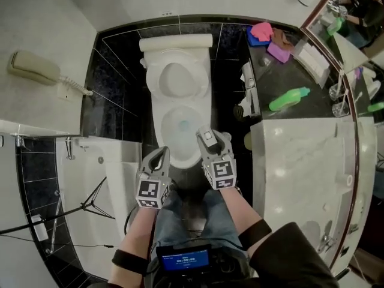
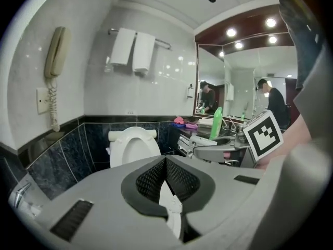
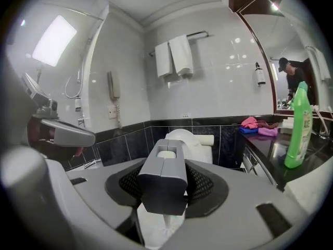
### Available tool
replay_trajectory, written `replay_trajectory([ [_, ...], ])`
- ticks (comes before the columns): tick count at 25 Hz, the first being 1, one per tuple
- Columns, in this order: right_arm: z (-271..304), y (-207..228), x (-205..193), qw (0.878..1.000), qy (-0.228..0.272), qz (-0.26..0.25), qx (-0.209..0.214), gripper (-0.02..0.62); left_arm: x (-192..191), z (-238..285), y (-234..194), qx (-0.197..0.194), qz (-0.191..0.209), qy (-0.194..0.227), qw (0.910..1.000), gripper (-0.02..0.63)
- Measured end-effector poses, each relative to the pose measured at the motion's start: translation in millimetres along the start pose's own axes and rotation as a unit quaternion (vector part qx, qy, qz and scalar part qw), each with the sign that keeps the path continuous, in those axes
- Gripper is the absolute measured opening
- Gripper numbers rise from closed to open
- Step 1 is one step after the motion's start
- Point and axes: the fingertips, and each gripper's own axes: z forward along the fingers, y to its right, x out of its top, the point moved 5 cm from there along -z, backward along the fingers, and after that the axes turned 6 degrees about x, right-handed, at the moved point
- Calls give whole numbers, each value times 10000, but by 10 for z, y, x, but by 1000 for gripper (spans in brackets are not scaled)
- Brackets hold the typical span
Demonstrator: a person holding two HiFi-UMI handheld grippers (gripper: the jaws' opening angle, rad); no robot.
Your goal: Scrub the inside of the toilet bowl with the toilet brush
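Toilet: white, lid raised against a black tiled wall; bowl open, bluish water at the bottom
Brush: grey block handle with a pale top, white part hanging below it; held over the front rim of the bowl, not down inside it
Right gripper: jaws pinching the brush handle, mesh pads against both its sides; held over the bowl's front right
Left gripper: jaws pressed together at the tips, nothing between them; held at the bowl's front left, just beside the right gripper
Counter: pale marble, right of the toilet, with a dark part toward the wall
Bottle: green, lying on the dark part of the counter
Cloths: pink, blue and purple, heaped at the far end of the counter
Phone: beige, on the left wall, coiled cord hanging
Towels: two, white, folded over a rail above the toilet
Tub: white, left of the toilet; a black tripod stands in it
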Motion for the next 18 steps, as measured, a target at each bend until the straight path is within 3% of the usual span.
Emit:
replay_trajectory([
  [6,336,-179,-211,9981,-128,-6,599,210,-250,-119,-200,402,-91,-76,9991,-5],
  [12,734,-135,-721,9985,-303,-14,467,210,-700,74,-387,254,-162,-124,9995,-5],
  [18,1117,-42,-1499,9980,-596,23,201,210,-1250,386,-530,-5,-147,-182,9997,-5],
])
